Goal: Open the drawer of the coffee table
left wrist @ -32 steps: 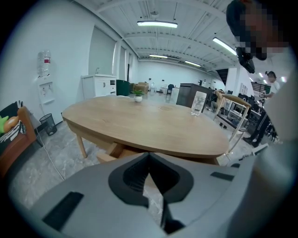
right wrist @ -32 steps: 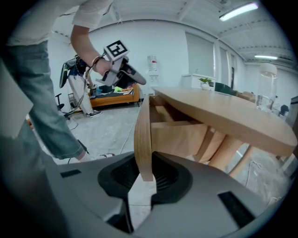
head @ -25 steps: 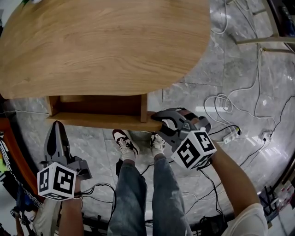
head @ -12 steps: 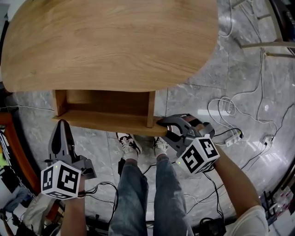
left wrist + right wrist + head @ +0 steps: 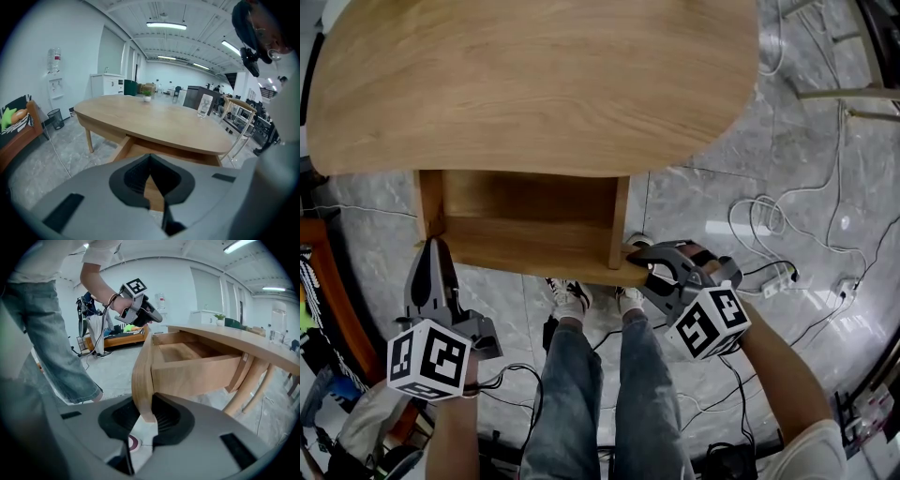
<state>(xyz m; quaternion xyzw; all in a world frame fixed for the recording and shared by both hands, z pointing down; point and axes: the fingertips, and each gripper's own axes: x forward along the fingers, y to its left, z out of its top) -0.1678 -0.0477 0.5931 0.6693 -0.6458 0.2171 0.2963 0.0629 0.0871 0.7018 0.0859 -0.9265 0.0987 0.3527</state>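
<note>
Two grippers share the work unevenly. The right gripper (image 5: pixel 639 261) is clamped on the right end of the drawer front (image 5: pixel 140 376), one pad on each face of the thin curved panel. No handle shows, so the board's edge looks like the sensible place to pinch. The drawer (image 5: pixel 525 234) stands well out from under the table (image 5: pixel 534 84), its bare wooden box open to view, with the person's legs just behind its front. Because the grip sits at one corner and not the middle, I judge that a straight pull matters, or the box could skew on its runners. The left gripper (image 5: pixel 437 253) hangs near the drawer's left corner, apparently clear of it, jaws together and empty. It is probably kept low and close to steady that side if needed. The opening looks largely done.
</note>
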